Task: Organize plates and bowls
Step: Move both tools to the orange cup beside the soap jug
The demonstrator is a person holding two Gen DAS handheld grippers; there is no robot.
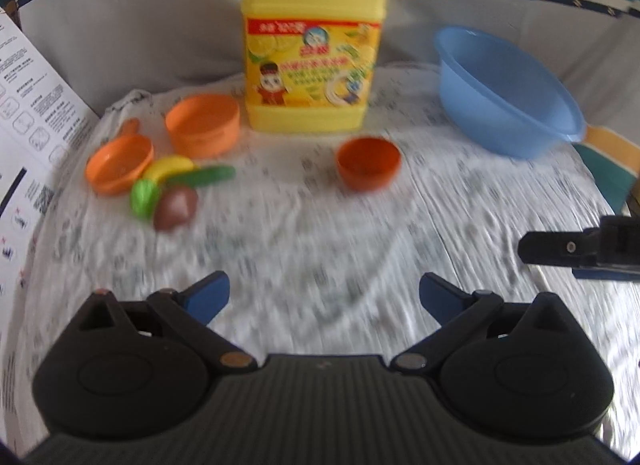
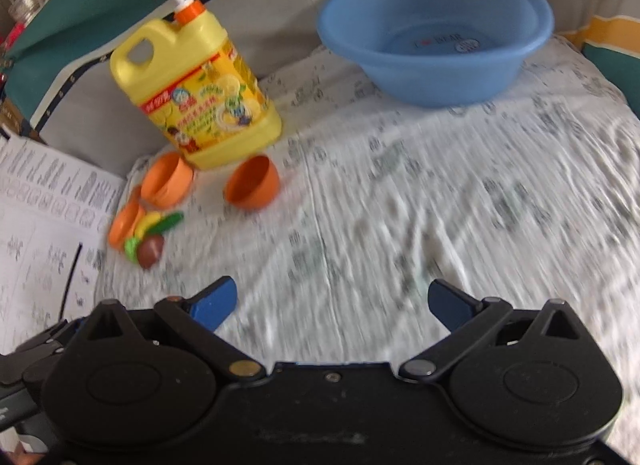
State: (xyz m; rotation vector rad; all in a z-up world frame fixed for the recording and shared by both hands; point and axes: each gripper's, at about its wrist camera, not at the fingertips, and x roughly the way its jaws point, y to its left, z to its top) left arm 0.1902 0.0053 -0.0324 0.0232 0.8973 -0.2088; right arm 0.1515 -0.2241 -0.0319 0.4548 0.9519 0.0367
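A small dark orange bowl (image 1: pixel 368 163) (image 2: pixel 252 183) stands alone on the patterned cloth in front of a yellow detergent jug. A lighter orange pot (image 1: pixel 203 124) (image 2: pixel 167 180) and a flat orange pan (image 1: pixel 119 163) (image 2: pixel 125 224) sit to the left. A big blue basin (image 1: pixel 506 91) (image 2: pixel 434 31) stands at the back right. My left gripper (image 1: pixel 324 297) is open and empty above bare cloth. My right gripper (image 2: pixel 332 303) is open and empty too; it also shows at the right edge of the left wrist view (image 1: pixel 584 251).
The yellow detergent jug (image 1: pixel 314 45) (image 2: pixel 196 99) stands at the back. Toy food lies beside the pan: a banana (image 1: pixel 168 167), a green piece (image 1: pixel 143 198) and a brown piece (image 1: pixel 175 207). A printed paper sheet (image 1: pixel 28 113) (image 2: pixel 44 225) lies at the left.
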